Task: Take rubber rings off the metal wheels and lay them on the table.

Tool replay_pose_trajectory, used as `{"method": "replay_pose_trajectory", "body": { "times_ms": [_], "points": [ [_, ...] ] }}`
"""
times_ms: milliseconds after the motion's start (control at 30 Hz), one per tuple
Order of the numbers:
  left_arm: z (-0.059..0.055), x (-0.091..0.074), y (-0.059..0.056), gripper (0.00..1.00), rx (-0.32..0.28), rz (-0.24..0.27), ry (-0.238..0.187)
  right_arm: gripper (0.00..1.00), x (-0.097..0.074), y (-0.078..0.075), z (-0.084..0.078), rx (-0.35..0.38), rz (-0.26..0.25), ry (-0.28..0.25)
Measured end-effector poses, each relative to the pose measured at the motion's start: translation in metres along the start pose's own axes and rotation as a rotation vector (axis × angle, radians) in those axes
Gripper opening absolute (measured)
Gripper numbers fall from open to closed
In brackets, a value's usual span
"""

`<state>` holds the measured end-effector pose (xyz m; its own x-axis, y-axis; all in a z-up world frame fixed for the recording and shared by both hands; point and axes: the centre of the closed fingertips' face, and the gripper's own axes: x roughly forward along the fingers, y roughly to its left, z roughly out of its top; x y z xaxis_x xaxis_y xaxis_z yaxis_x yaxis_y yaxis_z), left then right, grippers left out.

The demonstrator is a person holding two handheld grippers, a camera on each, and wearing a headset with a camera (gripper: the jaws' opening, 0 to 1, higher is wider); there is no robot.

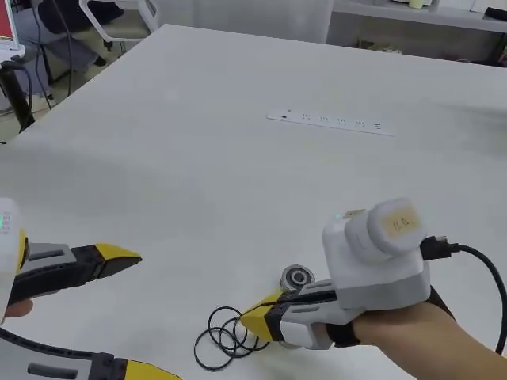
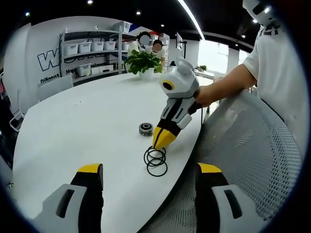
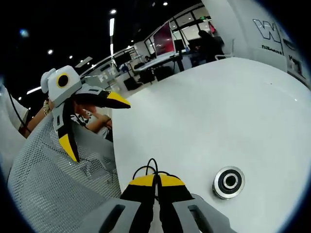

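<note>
several rubber rings (image 1: 224, 339) beneath down-tilted right gripper (image 1: 247, 321), jaws together, perhaps pinching

Left tool (image 3: 102, 131) and right tool (image 2: 160, 141): same build, light grey shells, black jaws, yellow tips, slot cut-outs in the jaw arms. Black cable (image 1: 474, 260) out the back of the right one, another (image 1: 47, 348) on the left. Wearer's in a white short-sleeve tee (image 2: 277, 63).
</note>
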<state>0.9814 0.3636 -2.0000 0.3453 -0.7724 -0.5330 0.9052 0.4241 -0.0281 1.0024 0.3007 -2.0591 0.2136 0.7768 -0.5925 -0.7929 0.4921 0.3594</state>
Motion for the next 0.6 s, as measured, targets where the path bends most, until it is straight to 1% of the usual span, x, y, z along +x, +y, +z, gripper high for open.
{"method": "replay_pose_trajectory", "body": {
  "times_ms": [67, 133, 167, 433, 600],
  "points": [
    [-0.002, 0.001, 0.0, 0.75, 0.002, -0.002, 0.012, 0.0, 0.002, -0.003, -0.001, -0.009, -0.015, 0.002],
    [-0.002, 0.001, 0.0, 0.75, 0.002, -0.003, 0.013, 0.0, 0.003, -0.005, -0.003, -0.035, -0.026, 0.01],
    [-0.002, 0.001, -0.001, 0.75, 0.002, -0.004, 0.013, 0.0, 0.004, -0.007, -0.003, -0.052, -0.042, 0.015],
    [-0.002, 0.001, 0.0, 0.75, -0.008, -0.001, 0.009, 0.02, 0.003, -0.01, -0.005, -0.082, -0.054, 0.028],
    [-0.003, 0.001, 0.0, 0.75, -0.012, -0.004, 0.009, 0.03, 0.0, -0.012, 0.001, -0.074, -0.058, 0.009]
  ]
}}
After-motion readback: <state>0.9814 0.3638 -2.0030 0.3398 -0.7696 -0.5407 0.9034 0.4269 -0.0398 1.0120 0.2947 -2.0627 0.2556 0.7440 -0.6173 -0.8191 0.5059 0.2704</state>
